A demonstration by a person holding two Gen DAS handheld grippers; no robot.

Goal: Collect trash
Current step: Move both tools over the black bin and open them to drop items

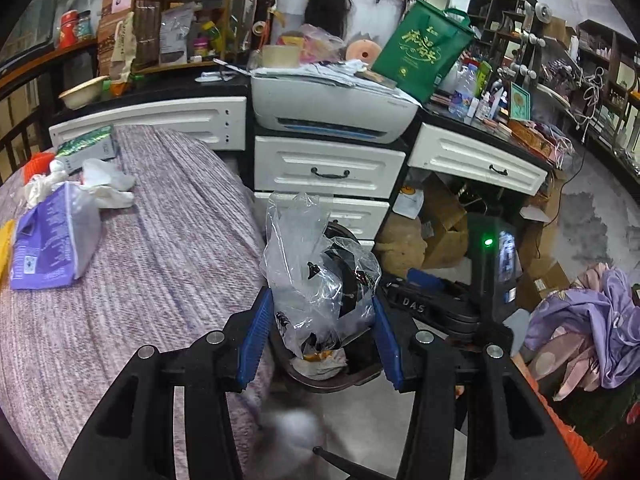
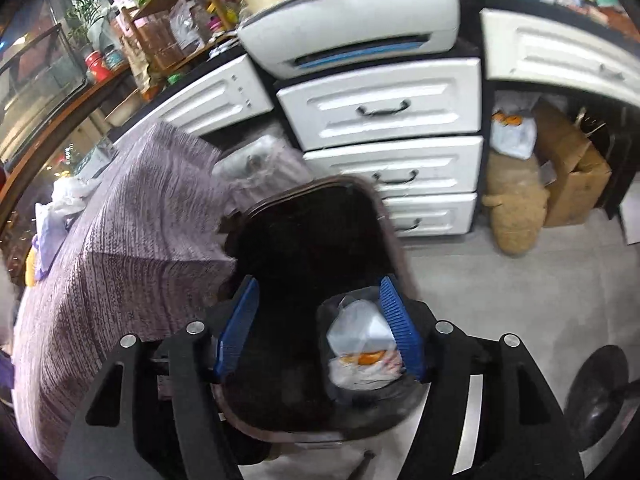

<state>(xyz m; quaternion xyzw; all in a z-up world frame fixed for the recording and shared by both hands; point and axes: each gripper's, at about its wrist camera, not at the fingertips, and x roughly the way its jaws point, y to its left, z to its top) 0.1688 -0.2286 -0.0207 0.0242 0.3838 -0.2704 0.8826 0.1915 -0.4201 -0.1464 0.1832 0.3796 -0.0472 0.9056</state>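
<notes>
Clear plastic bag (image 1: 316, 280) clamped in left gripper (image 1: 320, 340), right gripper (image 2: 320, 328) apart over bin (image 2: 304, 240)

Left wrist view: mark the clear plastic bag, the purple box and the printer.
clear plastic bag (image 1: 308, 280), left wrist view, crumpled middle.
purple box (image 1: 48, 240), left wrist view, printed side.
printer (image 1: 332, 110), left wrist view, front panel.

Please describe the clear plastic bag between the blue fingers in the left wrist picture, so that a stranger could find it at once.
Start at the white drawer unit under the printer; just before it, beside the purple bed cover, stands a dark trash bin. Above the bin, the left gripper holds the clear plastic bag. Unlike the white tissues on the bed, it is see-through, crinkled and stands upright.
</notes>
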